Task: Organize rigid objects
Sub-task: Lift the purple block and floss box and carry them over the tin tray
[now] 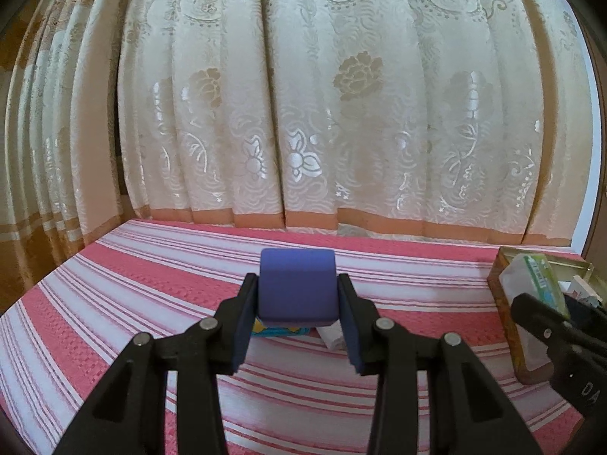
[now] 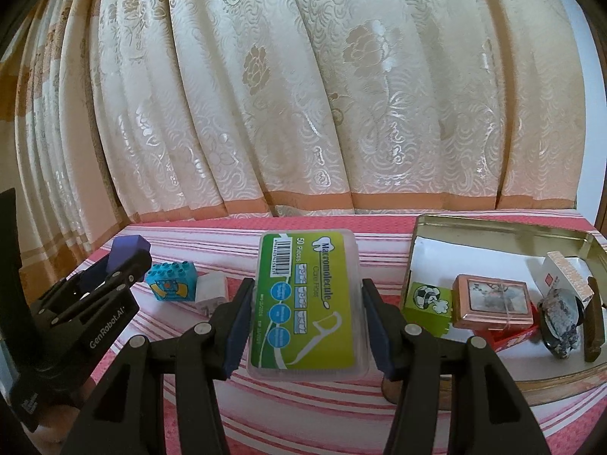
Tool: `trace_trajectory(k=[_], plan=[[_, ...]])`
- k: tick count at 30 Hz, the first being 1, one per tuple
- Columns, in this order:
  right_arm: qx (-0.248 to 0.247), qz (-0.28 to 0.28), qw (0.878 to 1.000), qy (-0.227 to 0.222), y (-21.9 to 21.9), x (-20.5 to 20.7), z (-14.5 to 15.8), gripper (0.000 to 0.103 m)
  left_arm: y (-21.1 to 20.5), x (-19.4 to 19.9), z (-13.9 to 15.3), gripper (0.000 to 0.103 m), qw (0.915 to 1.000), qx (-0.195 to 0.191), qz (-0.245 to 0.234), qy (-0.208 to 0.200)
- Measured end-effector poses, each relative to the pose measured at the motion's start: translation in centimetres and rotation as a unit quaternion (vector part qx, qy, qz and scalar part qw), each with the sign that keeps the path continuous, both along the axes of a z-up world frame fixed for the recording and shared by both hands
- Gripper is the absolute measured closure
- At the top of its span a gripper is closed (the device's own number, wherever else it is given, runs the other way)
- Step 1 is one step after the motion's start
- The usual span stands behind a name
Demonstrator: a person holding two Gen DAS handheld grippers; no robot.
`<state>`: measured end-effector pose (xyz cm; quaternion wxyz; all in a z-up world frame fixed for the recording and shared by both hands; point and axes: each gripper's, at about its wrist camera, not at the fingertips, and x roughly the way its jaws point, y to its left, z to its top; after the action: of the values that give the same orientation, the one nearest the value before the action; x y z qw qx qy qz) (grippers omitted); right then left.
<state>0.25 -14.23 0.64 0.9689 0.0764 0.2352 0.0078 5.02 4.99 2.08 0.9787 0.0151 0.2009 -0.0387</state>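
My left gripper (image 1: 297,280) is shut on a purple-blue cube (image 1: 297,292), held above the pink striped cloth (image 1: 151,295); the right wrist view shows the same gripper (image 2: 127,263) and cube (image 2: 127,248) at the left. My right gripper (image 2: 306,288) is shut on a clear floss-pick box with a green label (image 2: 307,295), lifted just left of an open gold tin (image 2: 493,225). In the left wrist view that box (image 1: 538,280) and tin (image 1: 510,322) appear at the right edge. A turquoise toy brick (image 2: 172,282) and a small white piece (image 2: 212,290) lie on the cloth.
Inside the tin lie a green football brick (image 2: 428,301), a copper-framed box (image 2: 493,299), a white carton (image 2: 565,275) and a speckled stone on a brown stand (image 2: 561,314). A cream patterned curtain (image 2: 303,94) hangs right behind the table.
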Motion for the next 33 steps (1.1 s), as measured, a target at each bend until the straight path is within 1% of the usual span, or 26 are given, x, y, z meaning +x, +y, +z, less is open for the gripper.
trace_trajectory(k=[8,19,24,33], plan=[[-0.013,-0.011,1.000,-0.011,-0.4,-0.7,0.3,0.046,-0.4,-0.3,0.0,0.063,1.0000,0.004,0.005,-0.004],[-0.026,-0.029,0.999,-0.022,-2.0,-2.2,0.6,0.046,-1.8,-1.3,0.1,0.063,1.0000,-0.002,0.002,-0.006],[-0.040,-0.041,0.998,-0.030,-2.9,-3.0,0.9,0.046,-2.8,-1.9,0.1,0.063,1.0000,-0.002,-0.004,-0.008],[-0.044,-0.055,0.997,-0.036,-4.7,-4.0,1.1,0.046,-5.1,-3.0,0.0,0.063,0.9998,-0.003,-0.021,-0.006]])
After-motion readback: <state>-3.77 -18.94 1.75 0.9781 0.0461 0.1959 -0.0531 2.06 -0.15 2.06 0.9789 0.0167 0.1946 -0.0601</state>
